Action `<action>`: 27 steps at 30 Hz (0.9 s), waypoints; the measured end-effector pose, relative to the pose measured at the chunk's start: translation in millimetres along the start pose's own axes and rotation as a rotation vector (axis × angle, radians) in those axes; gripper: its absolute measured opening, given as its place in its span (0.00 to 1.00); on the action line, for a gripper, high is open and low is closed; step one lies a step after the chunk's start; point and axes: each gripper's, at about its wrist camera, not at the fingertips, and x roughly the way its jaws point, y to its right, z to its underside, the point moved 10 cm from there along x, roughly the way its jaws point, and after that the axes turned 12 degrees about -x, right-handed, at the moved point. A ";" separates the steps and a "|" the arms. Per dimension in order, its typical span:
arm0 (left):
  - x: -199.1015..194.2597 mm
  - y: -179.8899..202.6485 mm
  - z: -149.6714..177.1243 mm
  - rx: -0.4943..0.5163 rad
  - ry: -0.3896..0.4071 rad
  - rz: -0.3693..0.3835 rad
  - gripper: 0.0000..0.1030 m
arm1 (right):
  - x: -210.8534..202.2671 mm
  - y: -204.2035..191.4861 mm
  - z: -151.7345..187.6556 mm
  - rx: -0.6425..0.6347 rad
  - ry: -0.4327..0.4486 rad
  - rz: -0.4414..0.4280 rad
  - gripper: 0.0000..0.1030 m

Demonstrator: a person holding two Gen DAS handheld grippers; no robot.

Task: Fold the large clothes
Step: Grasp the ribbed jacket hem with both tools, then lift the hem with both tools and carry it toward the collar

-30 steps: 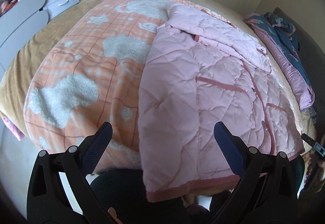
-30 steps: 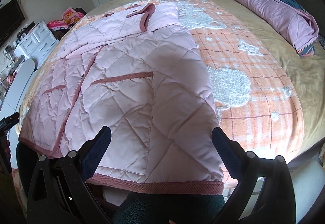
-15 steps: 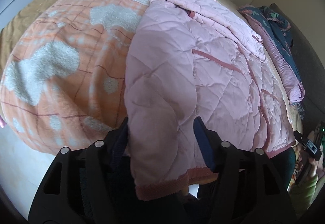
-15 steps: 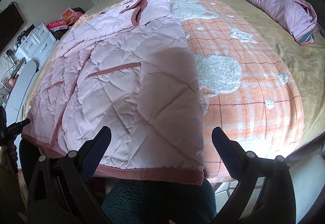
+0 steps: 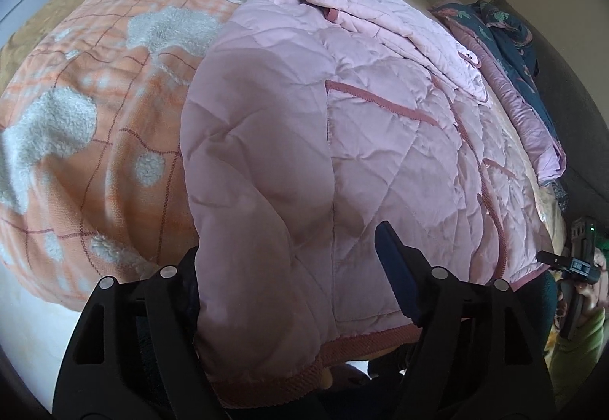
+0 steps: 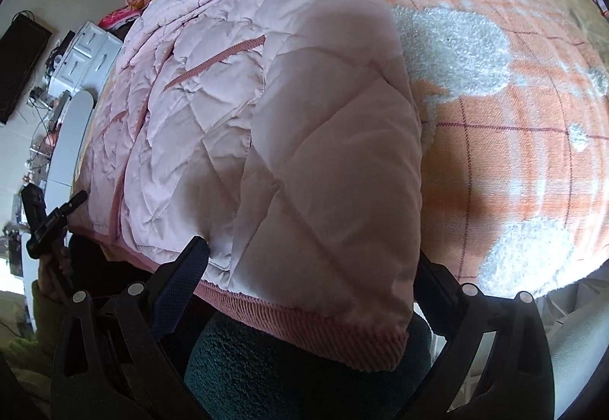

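Note:
A pink quilted jacket (image 5: 342, 138) lies spread on the bed, its ribbed hem (image 5: 266, 378) hanging over the near edge. My left gripper (image 5: 285, 241) straddles the hem's left corner. One finger is tucked behind the jacket's side edge, and the other finger (image 5: 396, 267) rests on top of the quilting. Its jaws are opening, with a bulge of fabric between them. My right gripper (image 6: 310, 248) stands wide open around the jacket (image 6: 304, 115) at the hem's right corner (image 6: 342, 336). Its left finger (image 6: 182, 283) shows, while cloth hides the right one.
Under the jacket lies an orange checked blanket (image 5: 95, 107) with white fleecy patches. A purple and navy quilt (image 5: 525, 85) is bunched along the far side. White drawers (image 6: 87, 50) stand beyond the bed. Dark teal fleece (image 6: 285, 382) sits below the hem.
Both grippers have sunk toward the hem, so the jacket's corners now sit between their fingers. The left jaws narrowed around the corner, then widened a little. The right jaws stayed wide.

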 end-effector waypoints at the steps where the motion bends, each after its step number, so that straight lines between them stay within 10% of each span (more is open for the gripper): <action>1: -0.8 0.1 0.5 -0.004 -0.001 0.006 0.65 | -0.4 -1.1 -1.6 -0.004 0.004 -0.009 0.95; 9: -20.1 9.3 1.9 0.073 0.067 0.016 0.32 | -14.2 -26.7 -18.1 -0.066 0.165 -0.005 0.38; 15: -28.5 7.1 -5.1 0.085 0.110 0.005 0.12 | -51.1 -54.1 -50.6 -0.144 0.360 0.035 0.27; 27: -63.3 46.6 -52.8 0.115 0.231 0.070 0.10 | -104.3 -68.7 -95.4 -0.145 0.560 0.023 0.20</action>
